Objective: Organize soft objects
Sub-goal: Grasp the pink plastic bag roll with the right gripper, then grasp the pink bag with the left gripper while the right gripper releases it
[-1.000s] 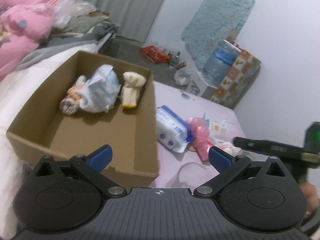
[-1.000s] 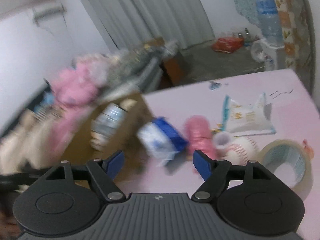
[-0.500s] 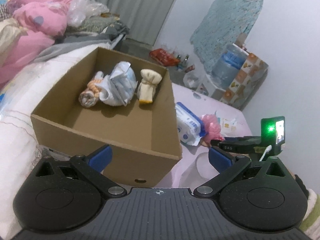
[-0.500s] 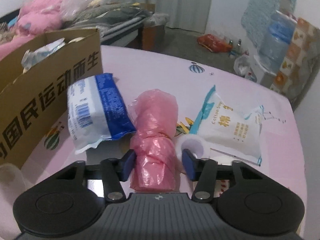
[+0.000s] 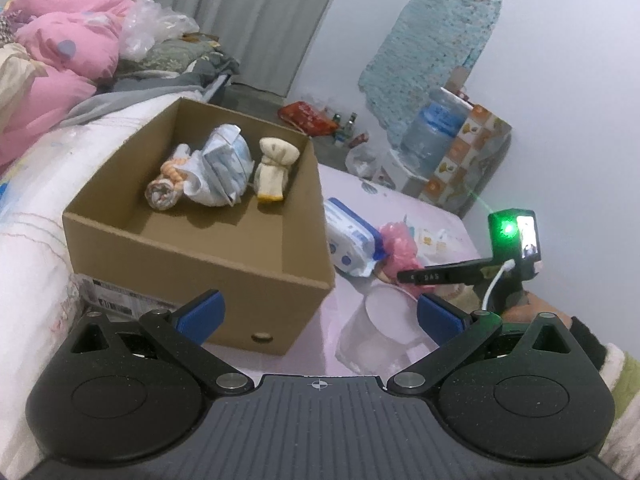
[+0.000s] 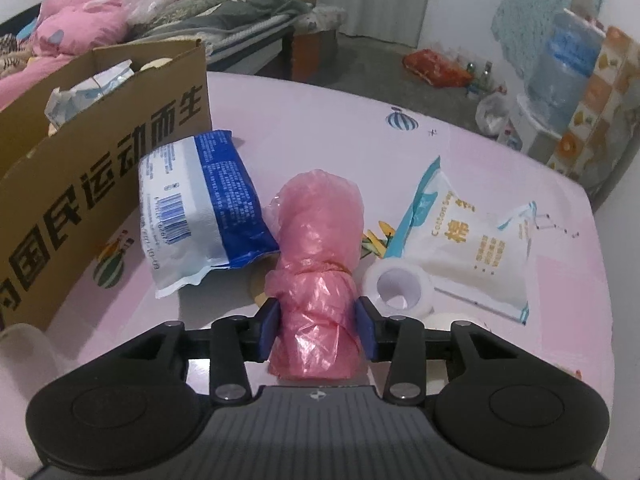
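While the pink printed tablecloth [image 6: 312,128] spans the frame, a corrugated cardboard box [image 6: 100,172] sits at 9 o'clock, bedding behind. Glossy blue-white packet [image 6: 200,208] lies just beside it. Crinkled pink plastic roll [image 6: 316,248], cylindrical, at centre: right gripper [image 6: 318,326] clamped on it, pads pressing both sides. White tape ring [image 6: 400,290] at 3 o'clock. Left gripper [image 5: 318,316]: jaws wide apart, empty.
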`<act>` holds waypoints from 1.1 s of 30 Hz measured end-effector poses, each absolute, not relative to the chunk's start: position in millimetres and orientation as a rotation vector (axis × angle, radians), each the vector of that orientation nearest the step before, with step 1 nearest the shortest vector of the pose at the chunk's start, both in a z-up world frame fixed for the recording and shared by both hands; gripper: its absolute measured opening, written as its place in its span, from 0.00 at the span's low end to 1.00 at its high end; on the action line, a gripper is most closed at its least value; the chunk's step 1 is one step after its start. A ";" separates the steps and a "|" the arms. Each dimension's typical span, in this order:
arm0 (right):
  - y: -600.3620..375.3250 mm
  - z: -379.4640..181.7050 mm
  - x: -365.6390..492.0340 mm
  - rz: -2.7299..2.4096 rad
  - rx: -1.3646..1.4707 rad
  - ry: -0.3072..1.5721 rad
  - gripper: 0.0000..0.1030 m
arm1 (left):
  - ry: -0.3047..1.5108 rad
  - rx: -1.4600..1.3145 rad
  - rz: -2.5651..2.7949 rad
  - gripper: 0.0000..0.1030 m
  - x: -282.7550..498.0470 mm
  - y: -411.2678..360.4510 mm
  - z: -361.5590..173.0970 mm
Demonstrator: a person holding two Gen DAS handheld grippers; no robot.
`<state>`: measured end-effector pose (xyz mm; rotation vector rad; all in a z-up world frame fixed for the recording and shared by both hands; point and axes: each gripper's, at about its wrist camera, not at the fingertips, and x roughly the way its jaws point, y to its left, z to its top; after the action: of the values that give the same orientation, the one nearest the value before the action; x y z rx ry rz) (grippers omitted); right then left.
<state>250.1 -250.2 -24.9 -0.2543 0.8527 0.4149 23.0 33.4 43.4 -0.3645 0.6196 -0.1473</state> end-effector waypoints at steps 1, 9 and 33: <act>-252.7 -23.9 246.7 0.419 -0.241 0.862 0.40 | 0.622 -0.363 -0.152 1.00 21.3 33.0 42.3; -292.0 -22.3 183.1 0.436 -0.115 0.931 0.40 | 0.637 -0.370 -0.200 1.00 13.6 30.6 36.5; -379.9 -56.9 34.1 0.549 0.403 0.906 0.45 | 0.928 -0.214 -0.586 0.89 50.5 -101.0 -15.8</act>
<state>34.1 -379.9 -56.9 0.4029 0.9055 0.5487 50.5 -101.0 -15.8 -0.2136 0.9282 -0.5864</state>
